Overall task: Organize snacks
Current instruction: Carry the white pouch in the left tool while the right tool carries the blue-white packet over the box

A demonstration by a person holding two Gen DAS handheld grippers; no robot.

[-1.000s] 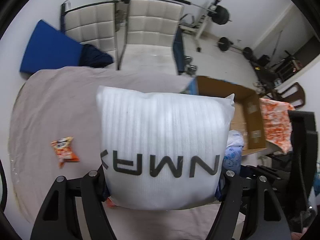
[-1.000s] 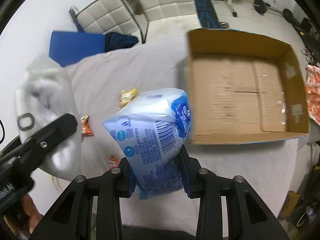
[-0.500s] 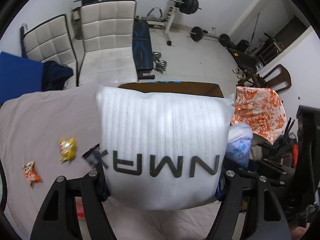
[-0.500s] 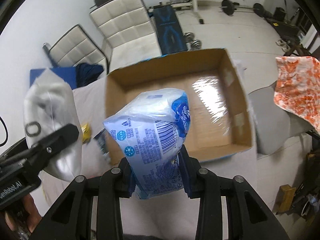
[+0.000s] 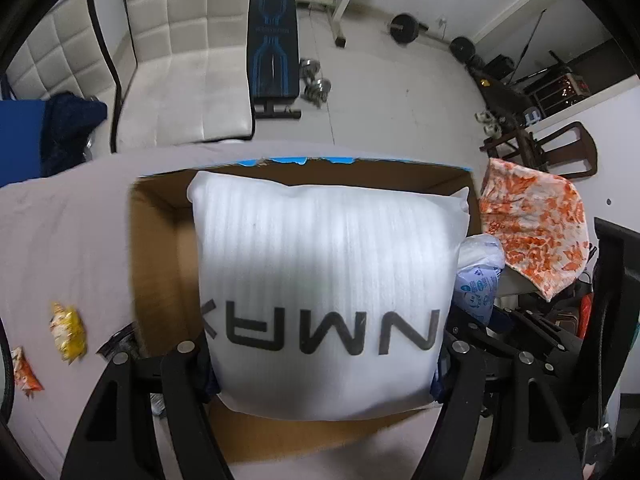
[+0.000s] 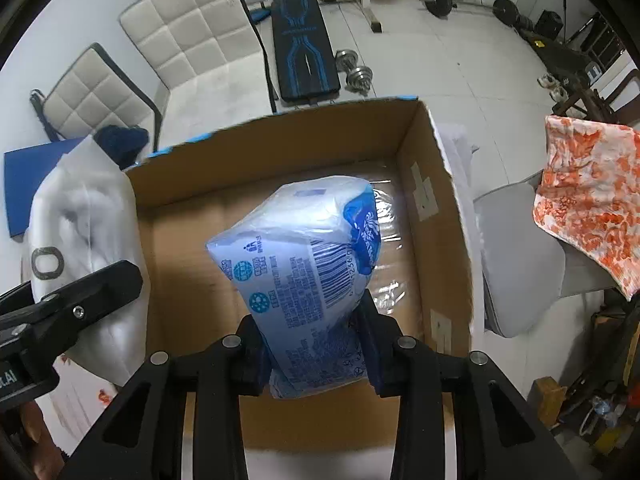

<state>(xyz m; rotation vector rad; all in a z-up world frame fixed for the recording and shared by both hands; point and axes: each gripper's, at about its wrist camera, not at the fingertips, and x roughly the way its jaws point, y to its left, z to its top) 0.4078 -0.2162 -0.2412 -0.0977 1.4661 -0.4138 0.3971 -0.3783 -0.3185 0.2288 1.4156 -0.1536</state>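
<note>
Lowering both packs well inside the cardboard box [image 6: 436, 184] works best: left gripper [image 5: 316, 364] pinching the white foam pouch [image 5: 324, 280], right gripper [image 6: 316, 344] clamping the blue-printed bag [image 6: 308, 264].

A large white foam-wrapped package [image 5: 324, 280], ribbed and puffy with black letters printed across its lower part, is held upright above the left part of an open brown cardboard box [image 5: 160, 240]. A blue-and-white plastic pack [image 6: 308, 272] with a barcode and fine print tilts with its top leaning away, over the middle of the same box, whose floor carries clear tape and shows no snacks in the visible part. The box has a torn blue upper edge and stands on the cloth-covered table [image 5: 60, 240]. On the cloth left of the box lie a small yellow snack packet [image 5: 68, 330], an orange one [image 5: 24, 372] nearer the edge, and a dark packet [image 5: 118, 340] touching the box's corner.
</note>
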